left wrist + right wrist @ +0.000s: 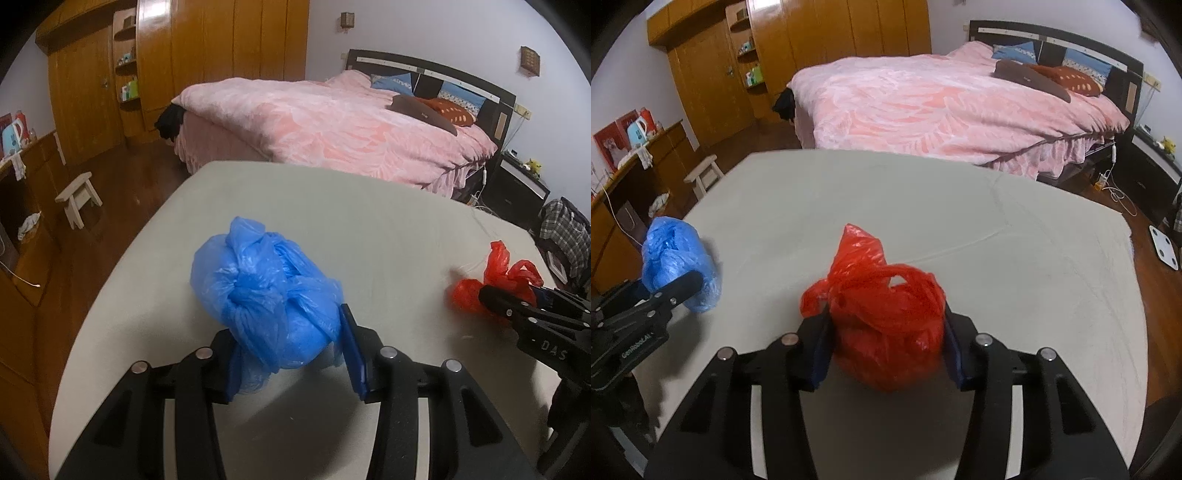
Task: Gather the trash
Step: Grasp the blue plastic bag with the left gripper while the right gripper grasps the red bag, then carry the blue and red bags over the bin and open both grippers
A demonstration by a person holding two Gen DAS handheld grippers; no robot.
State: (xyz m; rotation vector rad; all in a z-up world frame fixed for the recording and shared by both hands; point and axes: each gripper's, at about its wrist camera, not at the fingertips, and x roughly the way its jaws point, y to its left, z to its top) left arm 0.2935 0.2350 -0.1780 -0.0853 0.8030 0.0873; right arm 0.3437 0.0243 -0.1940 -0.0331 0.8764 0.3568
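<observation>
A knotted blue plastic trash bag [269, 295] sits between the fingers of my left gripper [291, 354], which is shut on it over the grey table [388, 229]. A knotted red plastic trash bag [886, 321] sits between the fingers of my right gripper [886, 350], which is shut on it. In the left wrist view the red bag [495, 277] and the right gripper [517, 306] show at the right. In the right wrist view the blue bag [679, 262] and the left gripper [679, 291] show at the left.
A bed with a pink cover [942, 103] stands behind the table. Wooden wardrobes [207, 55] line the back wall. A small white stool [79, 197] stands on the wooden floor at the left. A white scale [1163, 247] lies on the floor at the right.
</observation>
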